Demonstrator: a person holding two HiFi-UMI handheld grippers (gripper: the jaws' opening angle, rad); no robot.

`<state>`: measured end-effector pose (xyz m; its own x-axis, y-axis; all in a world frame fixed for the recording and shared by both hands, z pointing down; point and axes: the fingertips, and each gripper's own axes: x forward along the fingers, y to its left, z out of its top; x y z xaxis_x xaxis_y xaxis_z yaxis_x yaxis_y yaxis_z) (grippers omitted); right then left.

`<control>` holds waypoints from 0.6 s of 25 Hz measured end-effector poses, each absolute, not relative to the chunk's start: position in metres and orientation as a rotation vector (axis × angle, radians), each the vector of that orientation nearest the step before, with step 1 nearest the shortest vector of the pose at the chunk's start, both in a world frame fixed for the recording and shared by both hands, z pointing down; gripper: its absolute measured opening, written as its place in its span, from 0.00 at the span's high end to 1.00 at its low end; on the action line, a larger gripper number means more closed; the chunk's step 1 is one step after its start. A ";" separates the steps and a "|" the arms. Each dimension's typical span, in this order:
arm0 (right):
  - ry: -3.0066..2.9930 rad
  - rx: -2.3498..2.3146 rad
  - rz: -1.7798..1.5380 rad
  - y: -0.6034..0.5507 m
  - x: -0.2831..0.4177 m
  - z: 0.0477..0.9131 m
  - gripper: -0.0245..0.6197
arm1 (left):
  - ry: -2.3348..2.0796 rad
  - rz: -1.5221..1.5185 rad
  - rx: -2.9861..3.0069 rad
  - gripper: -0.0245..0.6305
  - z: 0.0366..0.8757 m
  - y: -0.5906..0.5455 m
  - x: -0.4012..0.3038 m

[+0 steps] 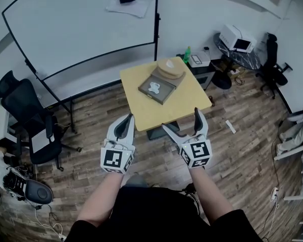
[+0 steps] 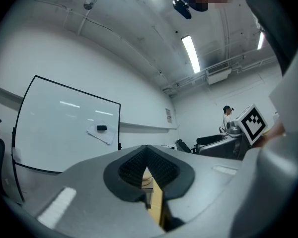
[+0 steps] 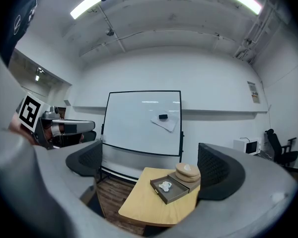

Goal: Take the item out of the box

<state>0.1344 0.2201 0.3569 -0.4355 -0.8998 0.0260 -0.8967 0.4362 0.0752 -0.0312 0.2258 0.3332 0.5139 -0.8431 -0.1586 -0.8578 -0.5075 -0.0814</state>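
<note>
A dark grey shallow box (image 1: 157,88) lies on the small wooden table (image 1: 179,107) ahead of me, with a white crumpled item (image 1: 153,87) inside it. Round wooden discs (image 1: 170,67) are stacked right behind the box. Both grippers are held in the air short of the table's near edge, well apart from the box. My left gripper (image 1: 126,119) has its jaws together with nothing in them. The jaws of my right gripper (image 1: 181,119) are spread wide and empty. In the right gripper view the box (image 3: 175,190) and the item (image 3: 165,185) show between the pads (image 3: 214,170).
A large whiteboard (image 1: 86,24) stands behind the table at the left. A black office chair (image 1: 28,115) is at the far left. A microwave (image 1: 237,38) and a cabinet (image 1: 199,59) are at the back right. The floor is wood planks.
</note>
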 end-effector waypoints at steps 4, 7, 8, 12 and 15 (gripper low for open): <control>-2.613 1.635 -0.065 0.204 0.139 0.362 0.04 | 1.485 0.142 -2.602 0.96 0.338 0.210 -0.027; -2.614 1.640 -0.063 0.187 0.138 0.364 0.04 | 1.481 0.138 -2.603 0.96 0.340 0.193 -0.027; -2.612 1.639 -0.065 0.180 0.138 0.367 0.04 | 1.480 0.139 -2.604 0.96 0.342 0.186 -0.027; -2.592 1.648 -0.059 0.148 0.141 0.376 0.04 | 1.472 0.150 -2.621 0.96 0.351 0.148 -0.024; -2.578 1.656 -0.042 0.116 0.140 0.380 0.04 | 1.458 0.155 -2.635 0.96 0.354 0.113 -0.024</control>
